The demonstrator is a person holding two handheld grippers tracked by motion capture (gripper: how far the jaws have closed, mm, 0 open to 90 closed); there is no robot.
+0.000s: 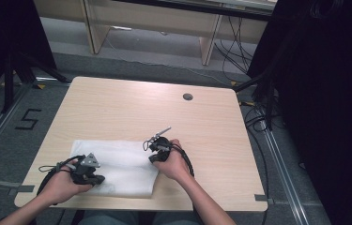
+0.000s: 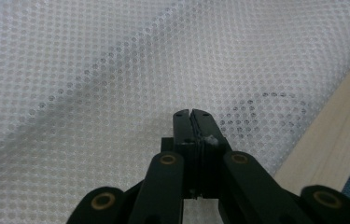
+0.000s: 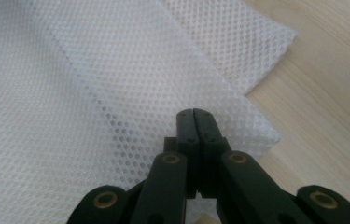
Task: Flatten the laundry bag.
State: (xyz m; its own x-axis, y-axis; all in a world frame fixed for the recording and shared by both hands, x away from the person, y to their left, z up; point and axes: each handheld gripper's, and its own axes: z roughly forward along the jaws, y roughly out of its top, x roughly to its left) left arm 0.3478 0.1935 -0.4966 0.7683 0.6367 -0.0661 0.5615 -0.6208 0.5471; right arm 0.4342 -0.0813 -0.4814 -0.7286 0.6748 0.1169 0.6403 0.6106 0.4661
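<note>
High view: the tabletop [image 1: 117,108] is evenly and moderately lit from above, with no glare; the black curtains at both sides fall to near-total darkness and hold no detail. Resolution is low and edges are soft. Short, faint shadows sit beneath the hands.

Left gripper view: the white mesh cloth [image 2: 93,70] is bright, crossed by a soft diagonal grey shadow band. Mesh holes are sharp mid-frame; the black linkage at the bottom edge is blurred.

Right gripper view: softer focus overall, perhaps slight motion blur. The far corner of the mesh cloth [image 3: 238,32] is washed out; the lower left dims.
</note>
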